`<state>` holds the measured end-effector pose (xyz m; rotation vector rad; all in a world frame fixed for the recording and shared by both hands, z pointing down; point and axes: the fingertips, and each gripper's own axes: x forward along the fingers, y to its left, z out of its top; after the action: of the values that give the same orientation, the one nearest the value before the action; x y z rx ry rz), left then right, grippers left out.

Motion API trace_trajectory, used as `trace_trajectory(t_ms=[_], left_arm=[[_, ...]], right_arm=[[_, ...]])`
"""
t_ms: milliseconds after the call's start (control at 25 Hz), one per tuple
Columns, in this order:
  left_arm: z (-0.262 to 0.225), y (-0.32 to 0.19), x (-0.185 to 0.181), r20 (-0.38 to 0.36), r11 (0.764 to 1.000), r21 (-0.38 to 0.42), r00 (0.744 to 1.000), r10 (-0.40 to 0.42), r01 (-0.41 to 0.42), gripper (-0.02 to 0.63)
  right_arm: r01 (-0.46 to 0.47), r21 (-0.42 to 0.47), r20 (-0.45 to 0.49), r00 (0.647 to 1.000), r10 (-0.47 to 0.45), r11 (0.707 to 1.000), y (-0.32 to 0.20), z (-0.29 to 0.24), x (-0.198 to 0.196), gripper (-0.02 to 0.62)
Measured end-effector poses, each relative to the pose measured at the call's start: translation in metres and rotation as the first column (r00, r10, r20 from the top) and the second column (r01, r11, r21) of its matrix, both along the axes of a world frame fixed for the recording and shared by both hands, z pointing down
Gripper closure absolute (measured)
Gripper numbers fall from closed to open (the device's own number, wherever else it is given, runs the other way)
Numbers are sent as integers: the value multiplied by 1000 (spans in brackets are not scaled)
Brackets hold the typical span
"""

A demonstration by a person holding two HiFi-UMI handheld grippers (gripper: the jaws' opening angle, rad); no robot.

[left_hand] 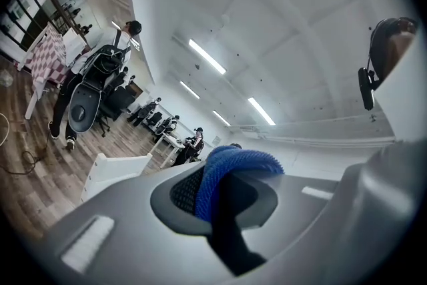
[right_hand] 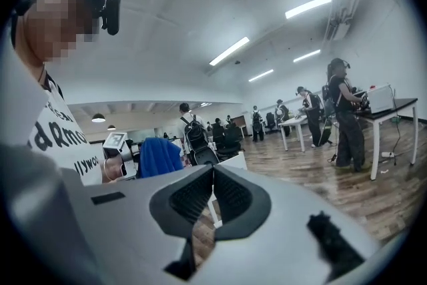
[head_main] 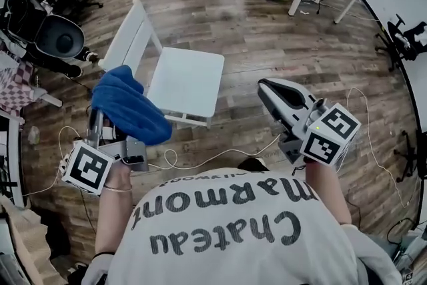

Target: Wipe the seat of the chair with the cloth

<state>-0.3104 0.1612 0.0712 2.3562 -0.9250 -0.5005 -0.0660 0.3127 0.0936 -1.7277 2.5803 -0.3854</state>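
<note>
— Whereabouts of the fluffy blue cloth (head_main: 127,107)?
— Pinched between the jaws of the left gripper (left_hand: 223,189), bunched up over them, held in the air above the brown wood-plank floor (head_main: 267,30), near the left corner of the white wooden chair (head_main: 137,33). Not lying on the flat white seat (head_main: 187,80).
— And the right gripper (right_hand: 213,177)?
— Pressed together on nothing, raised right of the chair, well apart from the cloth.
</note>
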Motion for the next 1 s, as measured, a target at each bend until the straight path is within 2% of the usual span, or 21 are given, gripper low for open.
trace_trajectory(t_ms=[160, 360, 440, 560, 720, 1000], left_arm=[[18, -8, 32, 5, 996, -38, 997, -74, 74, 571], [31, -14, 84, -50, 978, -59, 978, -202, 199, 571], [33, -14, 105, -78, 964, -61, 961, -264, 260, 571], [37, -13, 119, -79, 925, -84, 923, -377, 371, 571], [46, -14, 123, -79, 896, -140, 897, -435, 422, 571], [77, -6, 142, -4, 842, -235, 866, -500, 485, 571]], right_arm=[[74, -21, 21, 997, -74, 997, -28, 12, 45, 581], [189, -30, 55, 981, -187, 982, -73, 15, 117, 581], [237, -38, 54, 970, -235, 971, -87, 14, 150, 581], [293, -55, 47, 956, -291, 954, -107, 14, 184, 581], [339, -65, 75, 939, -334, 939, -131, 11, 193, 581], [458, -91, 135, 885, -445, 884, -176, 31, 194, 581]])
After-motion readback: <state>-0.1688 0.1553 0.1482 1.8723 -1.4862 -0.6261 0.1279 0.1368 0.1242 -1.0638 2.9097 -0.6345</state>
